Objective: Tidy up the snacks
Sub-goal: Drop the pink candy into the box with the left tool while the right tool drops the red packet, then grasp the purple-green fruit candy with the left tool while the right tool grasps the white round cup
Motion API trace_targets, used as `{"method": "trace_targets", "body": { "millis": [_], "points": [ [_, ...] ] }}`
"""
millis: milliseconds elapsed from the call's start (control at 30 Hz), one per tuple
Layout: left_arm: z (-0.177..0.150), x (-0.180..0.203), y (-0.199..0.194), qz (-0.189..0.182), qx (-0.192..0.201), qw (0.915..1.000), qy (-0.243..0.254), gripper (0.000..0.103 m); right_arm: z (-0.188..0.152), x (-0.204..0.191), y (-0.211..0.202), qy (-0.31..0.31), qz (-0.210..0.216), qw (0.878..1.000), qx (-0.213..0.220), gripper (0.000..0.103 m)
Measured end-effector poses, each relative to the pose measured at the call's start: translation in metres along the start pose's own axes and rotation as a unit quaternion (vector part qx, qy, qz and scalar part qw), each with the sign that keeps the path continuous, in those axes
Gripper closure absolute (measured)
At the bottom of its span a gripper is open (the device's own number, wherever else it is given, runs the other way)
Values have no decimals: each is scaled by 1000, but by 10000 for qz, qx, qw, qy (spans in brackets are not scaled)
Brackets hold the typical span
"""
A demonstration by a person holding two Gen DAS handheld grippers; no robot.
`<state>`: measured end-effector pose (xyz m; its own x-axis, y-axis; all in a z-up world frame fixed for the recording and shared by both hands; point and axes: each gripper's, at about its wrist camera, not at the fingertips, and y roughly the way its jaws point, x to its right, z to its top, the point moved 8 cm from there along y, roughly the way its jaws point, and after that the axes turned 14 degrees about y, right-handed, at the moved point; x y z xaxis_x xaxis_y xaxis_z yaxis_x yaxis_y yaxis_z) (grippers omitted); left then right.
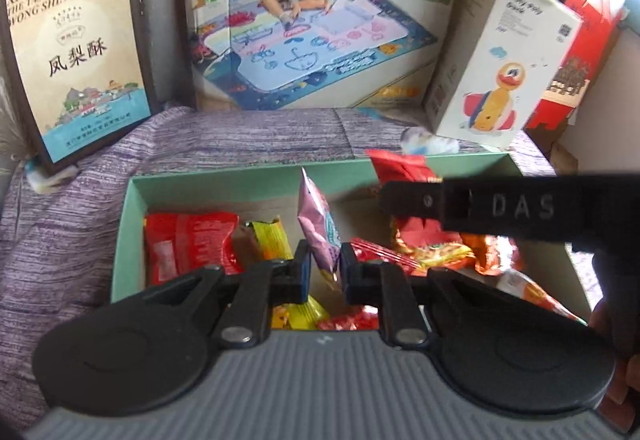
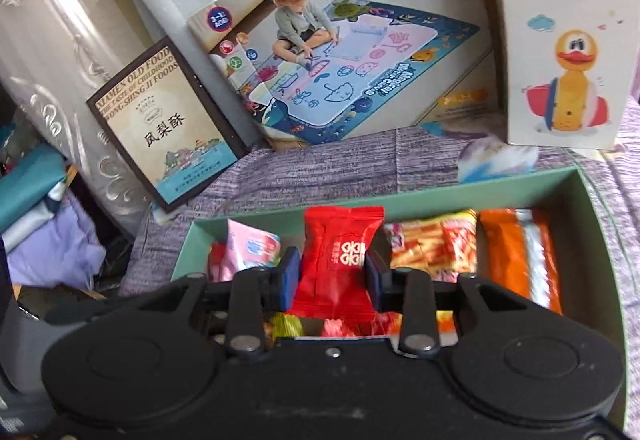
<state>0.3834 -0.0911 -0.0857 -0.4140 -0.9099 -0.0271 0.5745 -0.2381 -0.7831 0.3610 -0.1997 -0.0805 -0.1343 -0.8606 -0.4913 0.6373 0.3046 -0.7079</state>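
Left wrist view shows a purple cloth [image 1: 80, 224] covering the surface, and on it a green box [image 1: 132, 224] open at the top. Behind it a big toy mat box [image 1: 312, 31] stands, with a pastry box [image 1: 76, 59] on its left side and a duck toy box [image 1: 504, 71] on its right side. Inside the green box lie many snack packets. The left gripper [image 1: 324, 264] is over the box, and its jaws are narrow and hold a pink packet [image 1: 320, 224] upright by the lower edge. In the right wrist view, the right gripper [image 2: 332, 276] holds a red packet [image 2: 340, 256] between its pads, above the box [image 2: 600, 240]. An orange packet [image 2: 520, 256] lies by the right wall.
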Motion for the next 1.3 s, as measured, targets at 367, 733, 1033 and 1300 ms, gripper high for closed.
{"method": "trace_targets", "body": {
  "millis": [367,733,1033,1300],
  "points": [
    [-9,-14,-3,506,-38,9986,-114,6,1,7,-8,5,-69,9996,256,1],
    [-24,0,-48,585,14,9982,-89,0,-19,10,-61,-70,-109,9993,358,0],
    [-57,32,-102,399,161,9991,61,0,-61,31,-124,-97,-155,9989,421,0],
    [-107,79,-116,29,-34,9999,143,0,-101,77,-170,75,-267,9988,405,0]
  ]
}}
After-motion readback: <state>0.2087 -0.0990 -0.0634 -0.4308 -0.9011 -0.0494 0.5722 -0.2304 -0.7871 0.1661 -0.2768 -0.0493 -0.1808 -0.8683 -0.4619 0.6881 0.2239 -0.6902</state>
